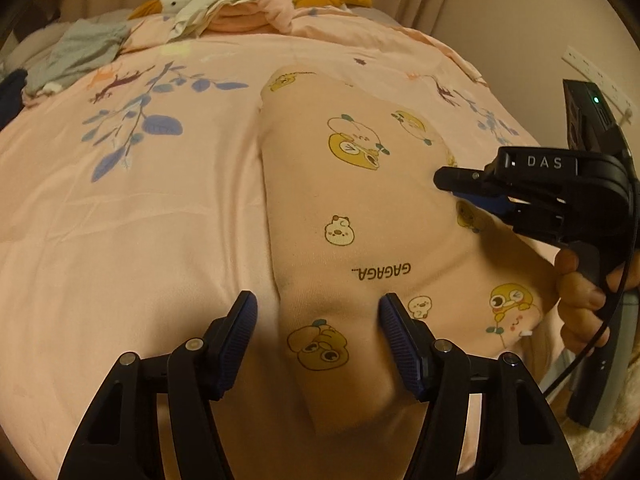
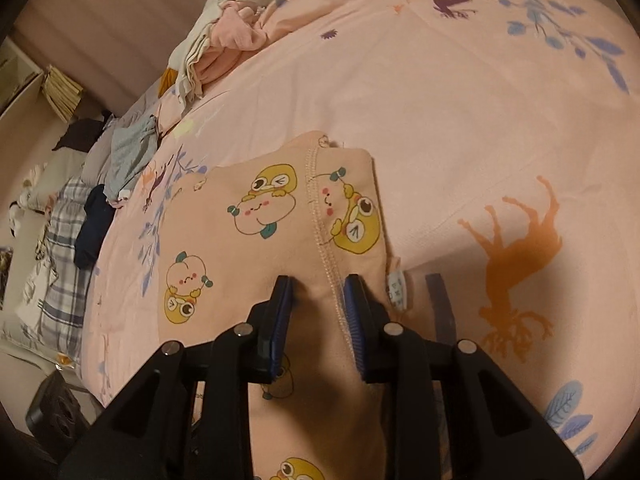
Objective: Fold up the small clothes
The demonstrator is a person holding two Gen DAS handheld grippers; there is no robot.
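Note:
A small peach garment (image 1: pixel 360 200) printed with cartoon ducks and the word GAGAGA lies folded lengthwise on the pink bedsheet (image 1: pixel 140 220). My left gripper (image 1: pixel 318 314) stands open over its near end, the left pad off the cloth's edge and the right pad on the cloth. My right gripper (image 1: pixel 444 180), held by a hand (image 1: pixel 580 300), hovers at the garment's right side. In the right wrist view the garment (image 2: pixel 248 240) shows a stitched seam and a white care label (image 2: pixel 396 284). The right gripper (image 2: pixel 318 284) is narrowly open there, its tips on the fabric beside the seam.
A pile of clothes (image 1: pixel 240 12) and a plush duck (image 1: pixel 176 0) sit at the far end of the bed. A grey garment (image 1: pixel 80 52) lies at the far left. A dark garment (image 2: pixel 94 228) and plaid cloth (image 2: pixel 60 240) lie near the bed's edge.

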